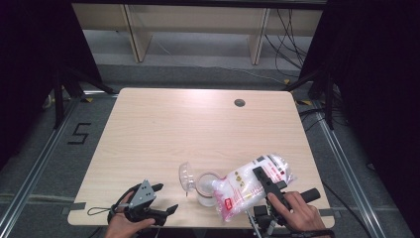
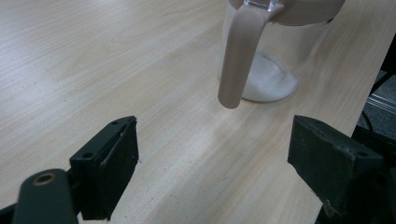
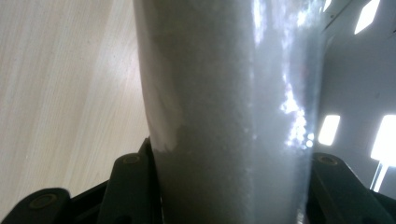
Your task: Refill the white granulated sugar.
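A clear plastic bag of white grains (image 1: 250, 184) with a red label is tipped down to the left over a clear jar (image 1: 207, 188) near the table's front edge. My right gripper (image 1: 265, 181) is shut on this bag; in the right gripper view the bag (image 3: 229, 112) sits tight between both jaws. The jar's hinged lid (image 1: 186, 176) stands open at its left. In the left gripper view the jar (image 2: 275, 60) holds a low layer of white grains, and its brown clasp strap (image 2: 240, 56) hangs down. My left gripper (image 1: 159, 198) rests open at the front left, nothing between its pads.
The light wooden table (image 1: 163, 129) has a round cable hole (image 1: 239, 102) at its far right. Beyond the far edge stand wooden shelf legs and loose cables on the floor. Dark curtains flank both sides.
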`<state>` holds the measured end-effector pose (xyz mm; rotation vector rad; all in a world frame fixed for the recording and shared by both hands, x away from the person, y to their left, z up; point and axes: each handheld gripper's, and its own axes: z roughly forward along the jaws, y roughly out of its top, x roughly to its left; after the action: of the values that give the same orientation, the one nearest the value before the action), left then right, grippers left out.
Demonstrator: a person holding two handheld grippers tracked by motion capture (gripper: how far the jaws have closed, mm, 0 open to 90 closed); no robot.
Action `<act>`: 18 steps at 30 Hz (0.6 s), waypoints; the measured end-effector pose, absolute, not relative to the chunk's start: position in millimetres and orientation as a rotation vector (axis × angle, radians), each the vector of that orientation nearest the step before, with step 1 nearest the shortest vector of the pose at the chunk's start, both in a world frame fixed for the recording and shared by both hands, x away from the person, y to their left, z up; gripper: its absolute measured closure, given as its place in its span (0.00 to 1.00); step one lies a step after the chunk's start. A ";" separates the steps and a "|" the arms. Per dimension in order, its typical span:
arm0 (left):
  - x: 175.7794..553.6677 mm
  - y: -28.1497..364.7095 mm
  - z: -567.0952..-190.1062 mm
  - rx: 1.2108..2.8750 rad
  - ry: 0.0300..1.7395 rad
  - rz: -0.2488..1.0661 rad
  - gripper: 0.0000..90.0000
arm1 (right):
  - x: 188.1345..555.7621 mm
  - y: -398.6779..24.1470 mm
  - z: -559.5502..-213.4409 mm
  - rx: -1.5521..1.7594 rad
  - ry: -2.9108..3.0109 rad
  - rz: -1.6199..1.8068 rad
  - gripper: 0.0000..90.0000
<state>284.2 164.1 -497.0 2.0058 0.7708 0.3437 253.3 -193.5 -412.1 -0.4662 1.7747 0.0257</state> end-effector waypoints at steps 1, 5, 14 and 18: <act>285.4 164.7 -496.6 2.020 0.745 0.365 0.18 | 252.5 -192.8 -412.3 -0.443 1.800 0.017 0.60; 285.0 164.1 -496.9 2.019 0.752 0.368 0.18 | 254.0 -194.0 -411.0 -0.421 1.795 0.029 0.60; 285.8 165.3 -496.9 2.023 0.747 0.367 0.18 | 254.0 -205.6 -410.3 -0.392 1.802 -0.005 0.60; 285.7 164.9 -496.7 2.021 0.748 0.367 0.18 | 250.7 -205.3 -406.9 -0.409 1.799 -0.035 0.60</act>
<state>285.7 164.9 -496.7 2.0212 0.7477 0.3665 250.7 -205.3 -406.9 -0.4090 1.7986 -0.0349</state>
